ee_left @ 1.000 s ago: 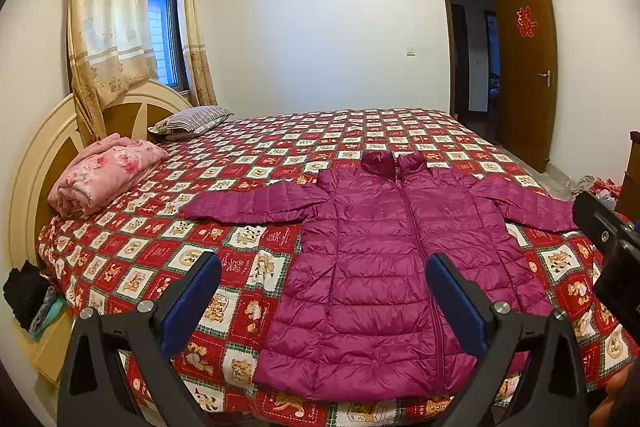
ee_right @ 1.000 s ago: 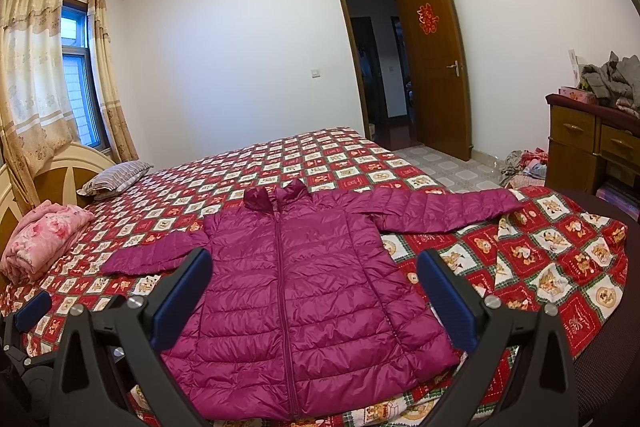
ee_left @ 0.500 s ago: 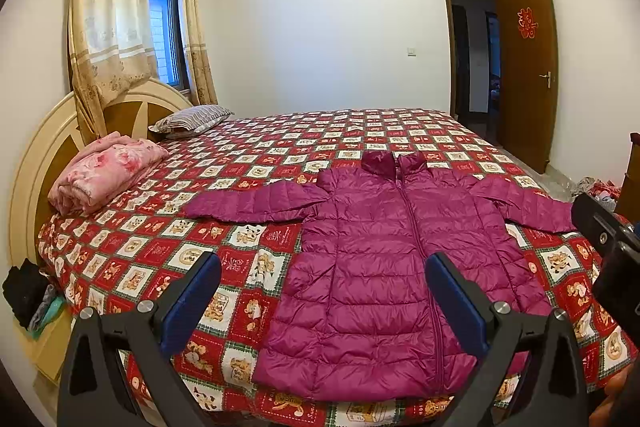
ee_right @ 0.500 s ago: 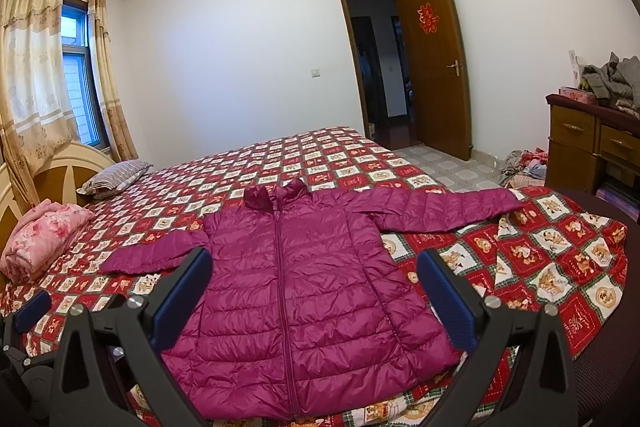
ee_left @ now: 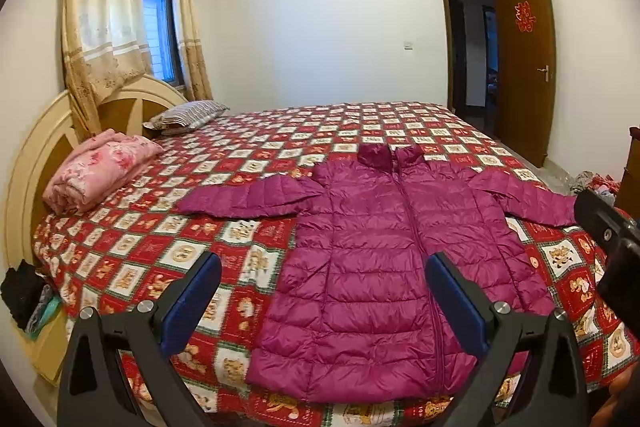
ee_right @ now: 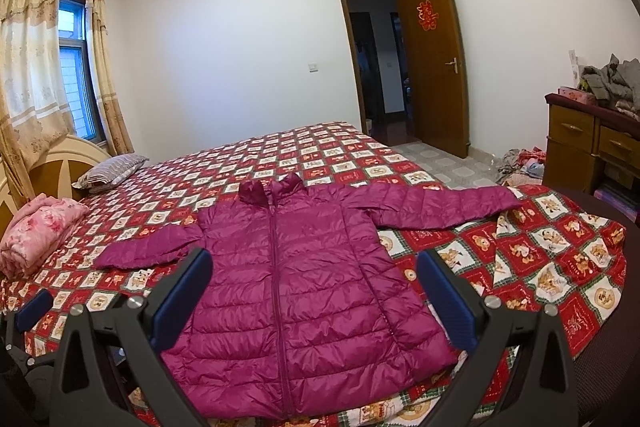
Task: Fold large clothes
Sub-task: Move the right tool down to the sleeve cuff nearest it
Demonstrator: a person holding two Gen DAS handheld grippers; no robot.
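A magenta quilted puffer jacket [ee_left: 372, 259] [ee_right: 288, 287] lies flat and zipped on the bed, front up, collar toward the far side, both sleeves spread out sideways. My left gripper [ee_left: 324, 303] hovers open above the hem's left part, nothing between its blue pads. My right gripper [ee_right: 314, 297] also stands open over the jacket's lower body, holding nothing. The left gripper's tip [ee_right: 34, 307] shows at the right wrist view's left edge, and the right gripper's body [ee_left: 612, 239] at the left wrist view's right edge.
The bed has a red and white patterned quilt [ee_left: 132, 259]. A folded pink blanket [ee_left: 100, 167] and a striped pillow [ee_left: 188, 113] lie by the headboard. A wooden dresser [ee_right: 588, 147] with clothes on it stands right. Clothes lie on the floor [ee_right: 520, 167] near the open door [ee_right: 436, 67].
Both views have barely shifted; the jacket and both open grippers stay as they were.
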